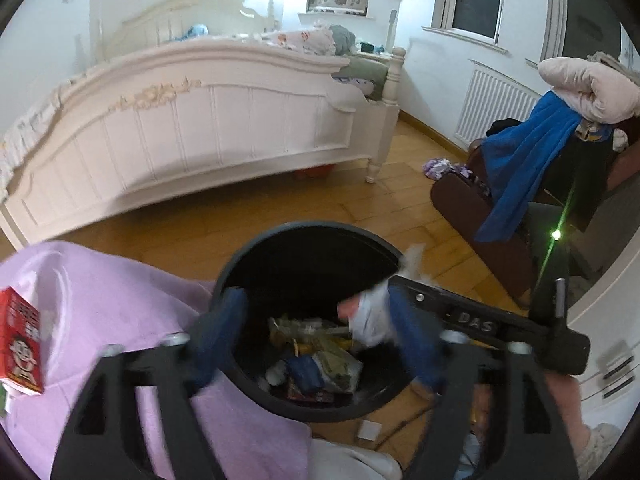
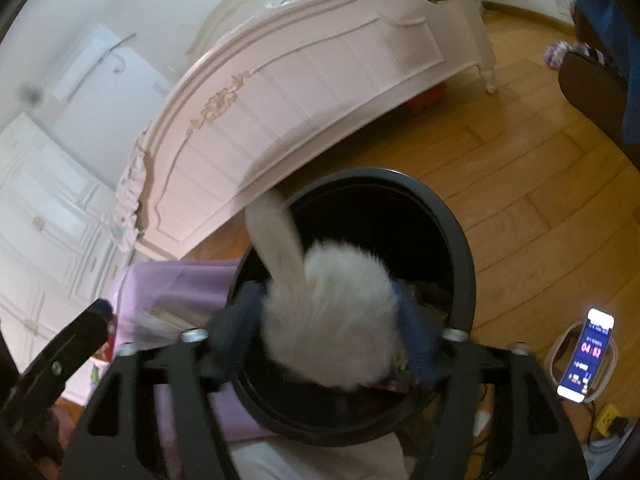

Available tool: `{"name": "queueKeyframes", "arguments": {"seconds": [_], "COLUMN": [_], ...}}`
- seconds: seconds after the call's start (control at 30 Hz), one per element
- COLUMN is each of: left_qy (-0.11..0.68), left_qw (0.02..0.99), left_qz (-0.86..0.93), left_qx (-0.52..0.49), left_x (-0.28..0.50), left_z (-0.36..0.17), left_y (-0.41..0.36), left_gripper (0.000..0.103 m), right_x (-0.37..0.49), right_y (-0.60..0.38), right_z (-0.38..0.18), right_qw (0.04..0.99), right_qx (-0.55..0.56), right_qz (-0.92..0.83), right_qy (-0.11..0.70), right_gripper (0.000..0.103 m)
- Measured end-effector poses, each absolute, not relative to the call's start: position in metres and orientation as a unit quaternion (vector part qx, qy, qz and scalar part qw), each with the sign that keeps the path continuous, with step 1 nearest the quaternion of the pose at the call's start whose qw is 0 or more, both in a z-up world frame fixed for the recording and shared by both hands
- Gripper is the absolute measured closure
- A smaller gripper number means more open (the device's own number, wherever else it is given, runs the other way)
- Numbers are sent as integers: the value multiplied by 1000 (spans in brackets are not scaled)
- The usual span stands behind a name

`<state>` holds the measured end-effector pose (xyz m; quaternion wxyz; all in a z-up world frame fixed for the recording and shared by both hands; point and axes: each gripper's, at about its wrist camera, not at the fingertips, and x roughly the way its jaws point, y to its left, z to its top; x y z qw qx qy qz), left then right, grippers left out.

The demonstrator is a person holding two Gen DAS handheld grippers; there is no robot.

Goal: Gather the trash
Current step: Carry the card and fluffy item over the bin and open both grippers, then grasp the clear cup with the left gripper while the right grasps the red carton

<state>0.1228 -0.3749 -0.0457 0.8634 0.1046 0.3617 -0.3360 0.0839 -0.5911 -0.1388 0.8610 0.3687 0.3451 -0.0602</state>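
Over the black trash bin (image 1: 304,252), on the wooden floor (image 1: 248,216) before the white bed (image 1: 208,120), I list what I carry.

Item one: my left gripper (image 1: 320,336), jaws apart above the bin mouth. A crumpled white scrap (image 1: 370,320) lies against the inner face of the right-hand finger; whether it clings or falls I cannot tell through the blur. I judge it light, soft, easily crushed; best pinched at its bulk.

Item two: my right gripper (image 2: 328,332), jaws spread, with a white fluffy wad (image 2: 332,320) between the fingers over the bin (image 2: 460,232); the pads do not appear to press it. A pale strip (image 2: 276,236) rises from it across the rim. I judge the wad very light, compressible, not fragile, liable to snag on the pads; take it at the thick middle, not the strip.

Item three: wrappers and packets (image 1: 320,364) already at the bin's bottom.

Item four: a lilac cloth (image 1: 112,300) beside the bin, a red carton (image 1: 22,344) on it.
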Motion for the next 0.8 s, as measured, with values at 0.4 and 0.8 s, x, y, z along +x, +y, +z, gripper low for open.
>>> {"name": "queueKeyframes", "arguments": {"seconds": [0.4,0.8], "left_qy": [339,340], "left_qw": [891,936], "left_qz": [-293,-90], "left_qx": [70,8], "left_x": [116,118], "left_z": [-23,-27], "left_y": [-305,-117], "left_gripper": [12,12], "right_x": [90,142], "right_y": [-543,-383], "right_z": [-106,-45], "right_qw": [876,892], "right_qx": [330,227], "right_qz": [-18,126], "right_qy": [352,371], "right_gripper": [25,25]}}
